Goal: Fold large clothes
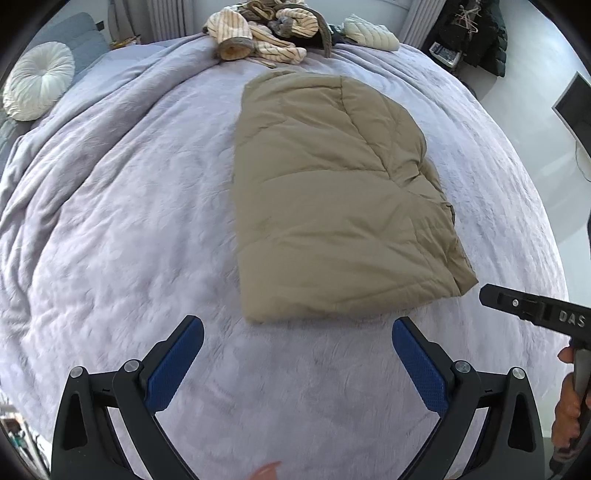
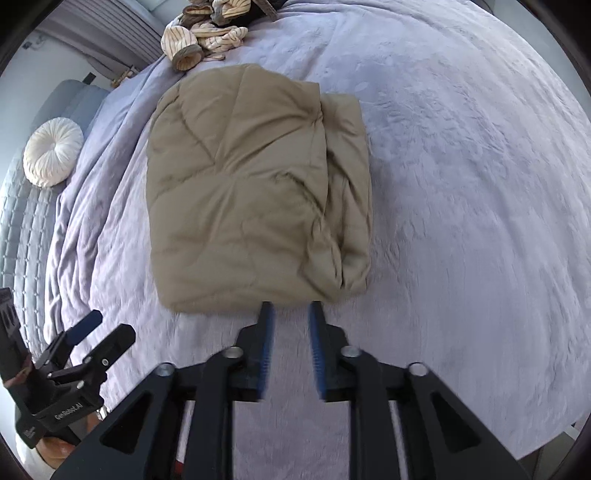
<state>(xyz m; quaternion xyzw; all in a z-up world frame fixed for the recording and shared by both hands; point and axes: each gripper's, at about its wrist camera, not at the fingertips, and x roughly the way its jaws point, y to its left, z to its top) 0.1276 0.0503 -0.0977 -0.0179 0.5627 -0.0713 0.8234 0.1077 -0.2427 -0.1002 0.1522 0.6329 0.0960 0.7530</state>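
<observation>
Soft purple bedding (image 1: 110, 221) covers the big bed I am looking down on. Right in the middle of it lies the tan puffy coat (image 1: 332, 206), folded into a thick, neat block with its layered edges showing on one side. My left gripper (image 1: 297, 345) hangs just in front of the coat's near edge, its blue pads spread wide with nothing between them, so it is let go. My right gripper (image 2: 290, 349) is also just in front of that near edge. Its blue pads stand a little apart, nothing sits between them, and they do not press on the coat. Past the coat, at the far end of the bed, I see a messy pile of striped clothes (image 1: 255, 37). Off to the left rests a round white pillow (image 1: 38, 81) on a grey quilted spot. Some dark clothes (image 1: 480, 33) hang in the far right corner.
</observation>
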